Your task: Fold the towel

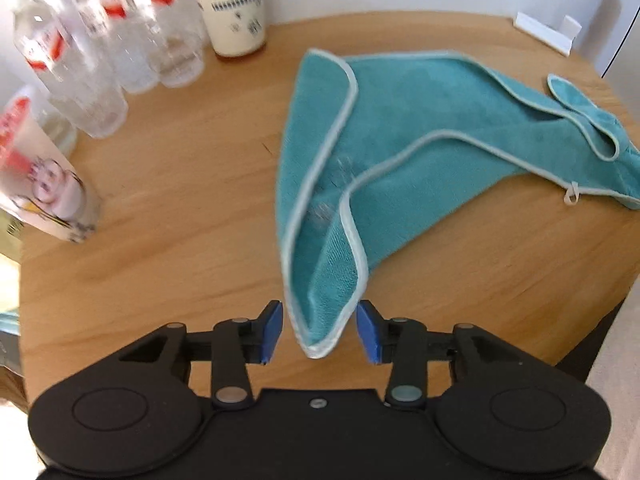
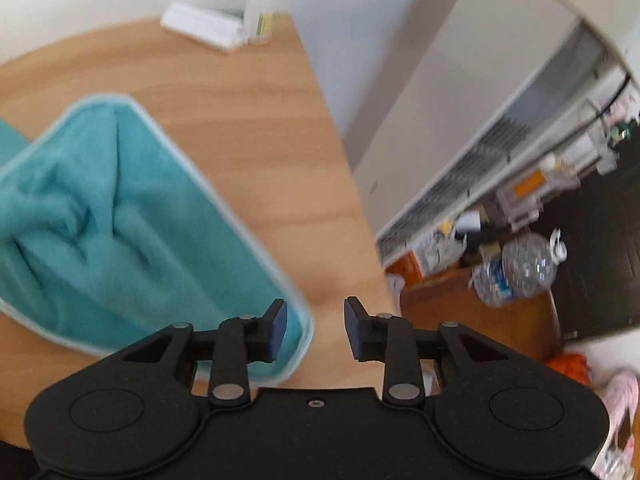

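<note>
Both claws spread, the left claw (image 1: 319, 330) brackets the teal towel (image 1: 400, 128)'s raised corner at the table (image 1: 160, 200)'s six o'clock edge, while the right claw (image 2: 316, 330), its corner at nine o'clock, should shift over and pinch both binding layers.

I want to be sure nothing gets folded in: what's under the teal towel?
The towel lies crumpled on the wooden table, and only bare wood shows around its edges. Its folds cover whatever lies beneath, so that part cannot be seen.
</note>
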`<state>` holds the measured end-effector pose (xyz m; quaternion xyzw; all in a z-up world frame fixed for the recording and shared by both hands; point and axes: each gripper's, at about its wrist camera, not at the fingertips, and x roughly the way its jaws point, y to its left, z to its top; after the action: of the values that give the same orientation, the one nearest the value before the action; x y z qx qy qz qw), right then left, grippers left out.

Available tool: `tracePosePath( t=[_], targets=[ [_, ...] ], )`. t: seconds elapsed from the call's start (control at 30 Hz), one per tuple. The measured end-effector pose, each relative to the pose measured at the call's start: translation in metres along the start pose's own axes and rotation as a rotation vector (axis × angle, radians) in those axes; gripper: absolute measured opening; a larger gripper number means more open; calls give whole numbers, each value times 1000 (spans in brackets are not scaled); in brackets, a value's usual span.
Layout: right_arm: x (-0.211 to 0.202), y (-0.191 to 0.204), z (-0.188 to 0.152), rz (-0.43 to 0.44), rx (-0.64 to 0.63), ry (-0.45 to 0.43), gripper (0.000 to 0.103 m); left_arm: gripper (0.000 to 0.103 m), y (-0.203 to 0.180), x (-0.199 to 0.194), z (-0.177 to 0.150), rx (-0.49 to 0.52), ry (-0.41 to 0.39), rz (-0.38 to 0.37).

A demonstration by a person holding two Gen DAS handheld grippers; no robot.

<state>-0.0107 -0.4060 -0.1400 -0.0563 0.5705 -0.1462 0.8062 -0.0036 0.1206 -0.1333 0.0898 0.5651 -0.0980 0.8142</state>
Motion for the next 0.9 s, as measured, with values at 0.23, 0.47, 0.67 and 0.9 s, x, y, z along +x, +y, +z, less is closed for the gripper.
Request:
tracePosePath(
  t=[0.23,0.47,0.67,0.9],
  targets=[
    [-13,49,66,251,-99,-105,37,53,8,-6,44,-20,-93,9],
    [9,132,116,414,-154,-52,37,53,-19,40,105,10,-142,114],
    [33,173,131,452,-163,66,37,53,-42,68,130,79,-136,160],
    [48,179,125,433,-149,169,17,53,-46,91,137,100,-92,167]
  ],
)
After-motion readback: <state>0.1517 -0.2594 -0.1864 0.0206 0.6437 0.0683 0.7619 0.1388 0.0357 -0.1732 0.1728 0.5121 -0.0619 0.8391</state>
